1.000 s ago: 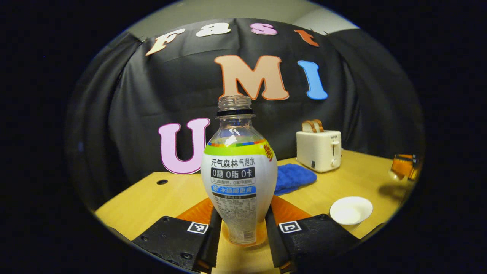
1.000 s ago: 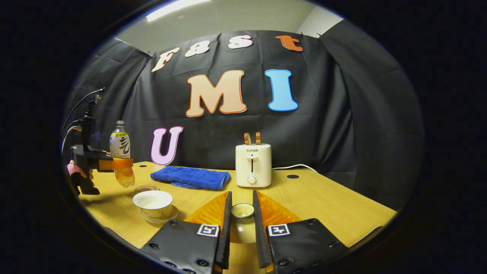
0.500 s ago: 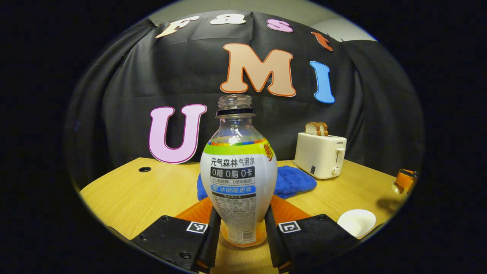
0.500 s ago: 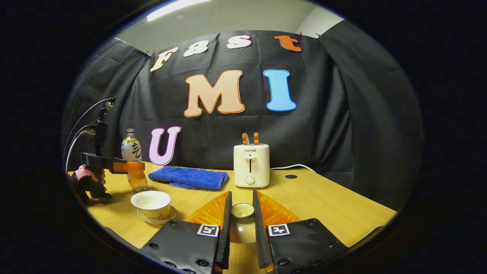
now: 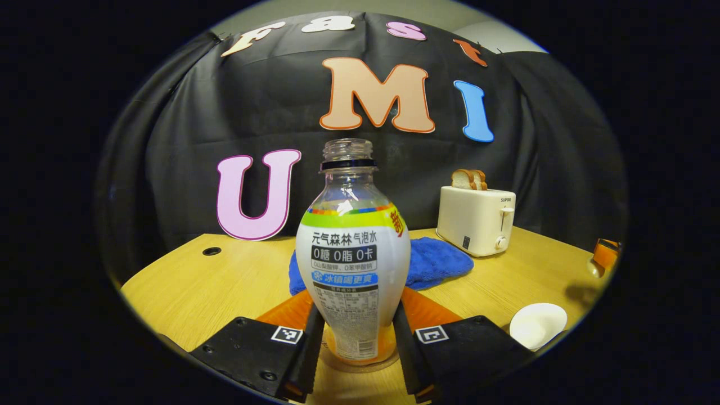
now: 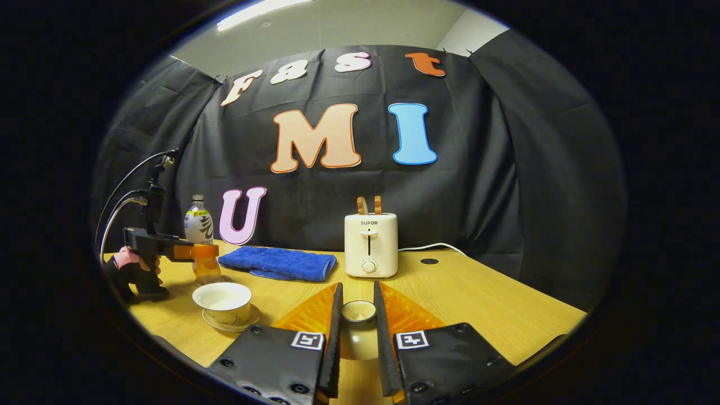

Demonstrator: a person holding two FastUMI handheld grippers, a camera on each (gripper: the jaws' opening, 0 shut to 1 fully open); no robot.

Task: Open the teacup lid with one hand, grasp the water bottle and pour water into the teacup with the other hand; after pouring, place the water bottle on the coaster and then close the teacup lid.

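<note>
Left gripper (image 5: 355,343): clamped on uncapped water bottle (image 5: 353,264) at coaster (image 5: 360,365); off-centre release may topple it
Right gripper (image 6: 355,332): clamped on teacup lid (image 6: 358,311); may slip

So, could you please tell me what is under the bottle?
A round coaster edge peeks out below the bottle, held upright by the left gripper. The bottle hides the rest, so contact is unclear.

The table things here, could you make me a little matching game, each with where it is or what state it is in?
Things:
1. clear plastic water bottle
2. small round teacup lid
3. white teacup on its saucer
4. blue folded towel

States:
A. open, uncovered
B. between the left hand-held gripper fingers
C. lying flat beside the white toaster
D. between the right hand-held gripper fingers

Pairs: 1-B, 2-D, 3-A, 4-C
</note>
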